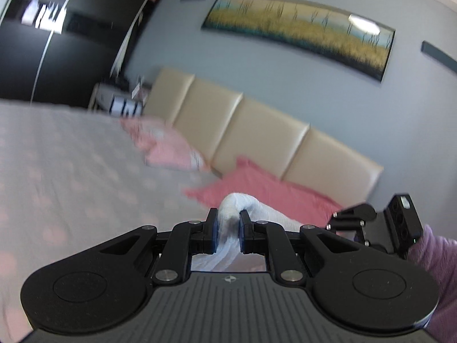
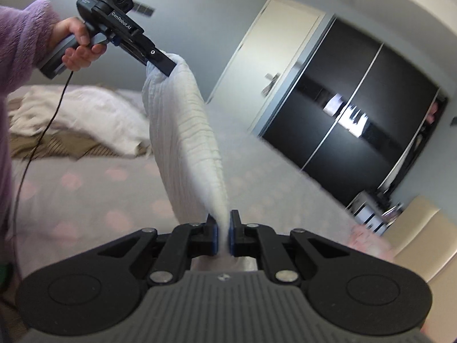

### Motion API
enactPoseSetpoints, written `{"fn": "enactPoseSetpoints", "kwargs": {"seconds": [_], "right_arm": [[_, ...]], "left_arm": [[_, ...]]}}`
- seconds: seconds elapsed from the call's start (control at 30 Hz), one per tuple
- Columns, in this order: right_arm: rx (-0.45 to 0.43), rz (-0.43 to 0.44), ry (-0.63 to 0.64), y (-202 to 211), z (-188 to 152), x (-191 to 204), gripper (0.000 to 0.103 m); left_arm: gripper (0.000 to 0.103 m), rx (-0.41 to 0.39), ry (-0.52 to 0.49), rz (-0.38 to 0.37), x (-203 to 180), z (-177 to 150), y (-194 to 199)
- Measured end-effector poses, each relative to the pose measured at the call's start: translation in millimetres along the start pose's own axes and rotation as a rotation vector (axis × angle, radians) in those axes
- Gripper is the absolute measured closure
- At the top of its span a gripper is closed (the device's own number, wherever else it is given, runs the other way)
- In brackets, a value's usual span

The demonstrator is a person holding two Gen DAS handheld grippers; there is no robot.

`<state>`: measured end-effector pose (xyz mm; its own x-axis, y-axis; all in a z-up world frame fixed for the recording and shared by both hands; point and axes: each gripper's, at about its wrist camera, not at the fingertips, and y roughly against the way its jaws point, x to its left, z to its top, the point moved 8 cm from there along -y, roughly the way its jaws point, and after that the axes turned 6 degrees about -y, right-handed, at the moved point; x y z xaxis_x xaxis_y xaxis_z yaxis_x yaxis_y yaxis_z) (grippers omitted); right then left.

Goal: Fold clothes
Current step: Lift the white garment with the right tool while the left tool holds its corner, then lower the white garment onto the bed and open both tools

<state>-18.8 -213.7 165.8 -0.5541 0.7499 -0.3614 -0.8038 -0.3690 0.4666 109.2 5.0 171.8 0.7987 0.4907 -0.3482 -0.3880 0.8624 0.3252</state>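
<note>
- The left gripper (image 1: 228, 228) has its fingers drawn almost together, pinching a bunched corner of a white ribbed garment (image 1: 251, 208).
- The right gripper (image 2: 223, 235) is likewise nearly closed, its blue pads clamped on another edge of the same garment (image 2: 185, 131).
- The cloth hangs stretched between the two grippers, above the bed (image 2: 85, 188), which has a pale cover with pink spots.
- Seen from the right wrist, a hand (image 2: 77, 45) in a fuzzy lilac sleeve (image 2: 20, 43) holds the left gripper's handle, a black cable (image 2: 42, 131) trailing down from it.
- On the bed behind the garment lies a heap of clothes (image 2: 71, 120) in white and beige.
- At the head of the bed sit pink pillows (image 1: 257, 188) against a cream padded headboard (image 1: 257, 131).
- A dark wardrobe (image 2: 357, 120) with sliding doors stands beyond the bed's far side.
</note>
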Motion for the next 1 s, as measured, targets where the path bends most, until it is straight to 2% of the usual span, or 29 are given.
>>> {"fn": "enactPoseSetpoints", "kwargs": {"seconds": [0.17,0.27,0.4,0.5,0.63,0.87,1.0], "right_arm": [[0.082,0.116,-0.015,16.1,-52.6,47.5,0.094],[0.113,0.169,-0.005,29.1,-69.3,69.9,0.094],[0.134,0.225,0.006,47.6,-75.5,88.8,0.094],[0.145,0.246,0.026,53.8,-72.8,91.8,0.094],[0.172,0.230,0.015,31.4,-80.2,79.3,0.094],[0.171,0.146,-0.023,-16.0,-78.1,45.1,0.094],[0.183,0.111,-0.033,-48.6,-74.1,24.0,0.094]], "left_arm": [[0.092,0.134,0.030,-0.065,-14.9,-72.8,7.4],[0.092,0.191,0.001,-0.108,-34.6,-93.8,19.3],[0.092,0.248,-0.039,-0.137,-55.3,-103.7,30.3],[0.092,0.293,-0.049,-0.120,-58.7,-109.0,30.8],[0.092,0.359,-0.056,-0.071,-54.2,-115.1,18.6],[0.092,0.369,-0.062,-0.003,-27.3,-102.9,-2.7],[0.092,0.360,-0.065,0.076,-1.9,-92.1,-20.5]]}}
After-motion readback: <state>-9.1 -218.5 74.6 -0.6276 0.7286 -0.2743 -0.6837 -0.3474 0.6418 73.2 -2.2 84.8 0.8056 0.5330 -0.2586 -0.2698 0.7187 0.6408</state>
